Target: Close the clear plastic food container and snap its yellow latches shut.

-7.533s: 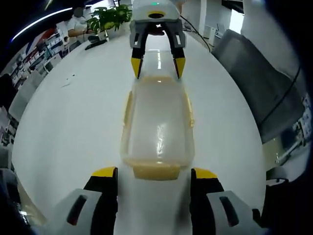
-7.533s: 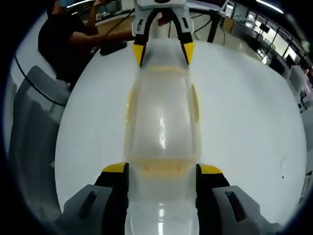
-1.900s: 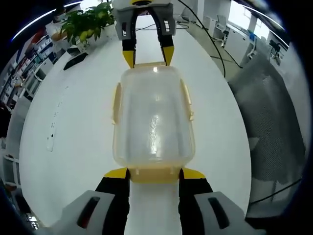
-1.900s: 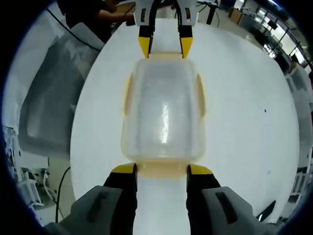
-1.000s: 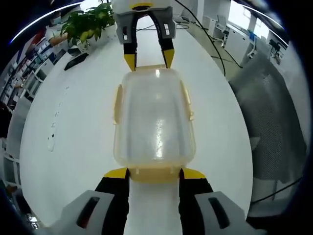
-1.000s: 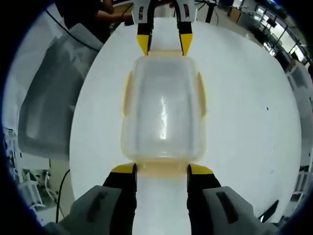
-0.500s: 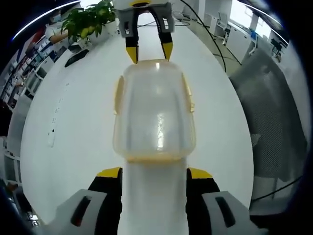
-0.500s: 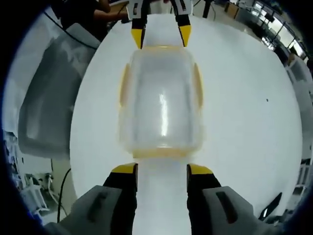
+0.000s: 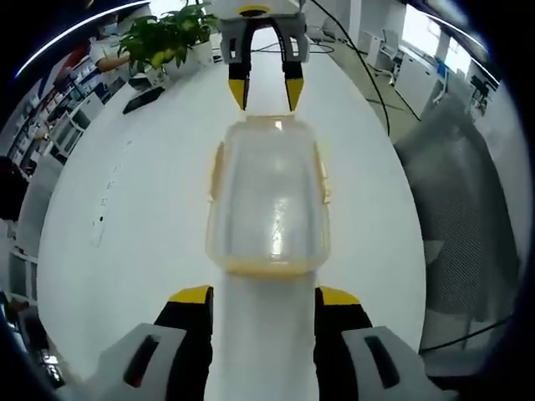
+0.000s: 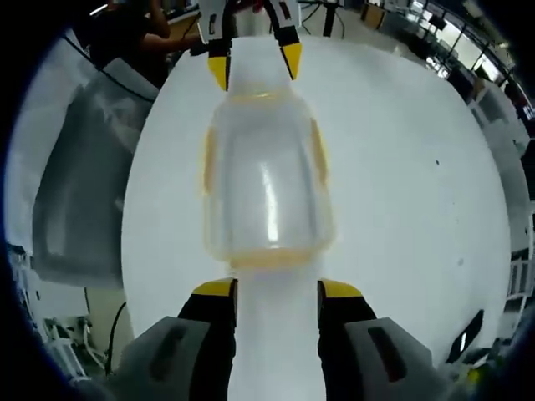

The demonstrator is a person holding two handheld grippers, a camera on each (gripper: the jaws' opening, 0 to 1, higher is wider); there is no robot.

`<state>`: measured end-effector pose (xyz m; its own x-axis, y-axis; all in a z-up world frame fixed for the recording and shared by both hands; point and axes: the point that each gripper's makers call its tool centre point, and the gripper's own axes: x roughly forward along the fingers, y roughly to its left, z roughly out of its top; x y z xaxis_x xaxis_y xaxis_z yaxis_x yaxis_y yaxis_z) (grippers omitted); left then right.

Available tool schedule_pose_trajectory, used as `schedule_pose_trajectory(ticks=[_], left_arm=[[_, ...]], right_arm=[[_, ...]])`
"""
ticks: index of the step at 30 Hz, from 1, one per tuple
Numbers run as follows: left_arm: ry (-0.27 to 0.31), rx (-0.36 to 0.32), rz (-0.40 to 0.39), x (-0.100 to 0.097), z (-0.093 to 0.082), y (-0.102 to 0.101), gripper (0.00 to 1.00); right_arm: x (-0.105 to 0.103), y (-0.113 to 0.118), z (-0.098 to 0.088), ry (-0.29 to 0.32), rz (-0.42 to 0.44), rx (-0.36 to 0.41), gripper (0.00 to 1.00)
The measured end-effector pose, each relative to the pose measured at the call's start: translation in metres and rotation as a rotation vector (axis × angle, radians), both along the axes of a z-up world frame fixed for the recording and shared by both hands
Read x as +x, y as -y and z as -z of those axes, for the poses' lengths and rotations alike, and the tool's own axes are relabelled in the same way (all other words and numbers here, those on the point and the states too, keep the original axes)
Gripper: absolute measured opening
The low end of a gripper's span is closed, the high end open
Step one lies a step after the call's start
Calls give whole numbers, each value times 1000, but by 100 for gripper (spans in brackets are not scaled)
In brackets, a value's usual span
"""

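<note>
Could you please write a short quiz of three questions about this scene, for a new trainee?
1. True or false: the left gripper is clamped on the container.
2. On what surface does the container rest? A) grey chair B) white table C) shelf
3. Fill in: in the left gripper view, a green ____ stands at the far end of the table.

Key
1. False. Its open jaws stand short of the container's near end latch. The right gripper is open too.
2. B, the white table.
3. plant.
</note>
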<state>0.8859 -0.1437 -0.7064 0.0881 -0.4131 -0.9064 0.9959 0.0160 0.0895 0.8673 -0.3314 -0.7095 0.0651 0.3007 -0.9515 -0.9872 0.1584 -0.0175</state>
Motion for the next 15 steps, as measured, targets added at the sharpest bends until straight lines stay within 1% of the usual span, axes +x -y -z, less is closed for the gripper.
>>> schedule_pose_trajectory(ticks=[2,3,6,7,8,11,12,13,15], left_arm=[[13,-10,-28,1,-4,-1,42],[15,-22,-64,2,-7,-1,42],[23,-61,-131,5,-13,-1,41],[27,-75,-168,6,-15,-2,41],[27,-81,-191,6,-16,-3,40],[38,-99,-249,7,-15,-4,40],[35,-113,-291,7,-14,-4,40],[35,-127,-322,7,-13,-3,40],[33,-153,-371,7,-12,-2,40]], right_arm=[[1,-2,-3,21,32,25,35],[2,-4,-4,34,55,39,35],[2,-5,-7,63,107,70,34],[2,-5,-8,74,125,77,34],[2,-5,-8,81,132,81,34],[0,-6,-9,101,188,111,34],[-1,-7,-9,111,213,129,34],[-1,-8,-10,118,227,143,34],[-2,-11,-11,133,284,181,34]])
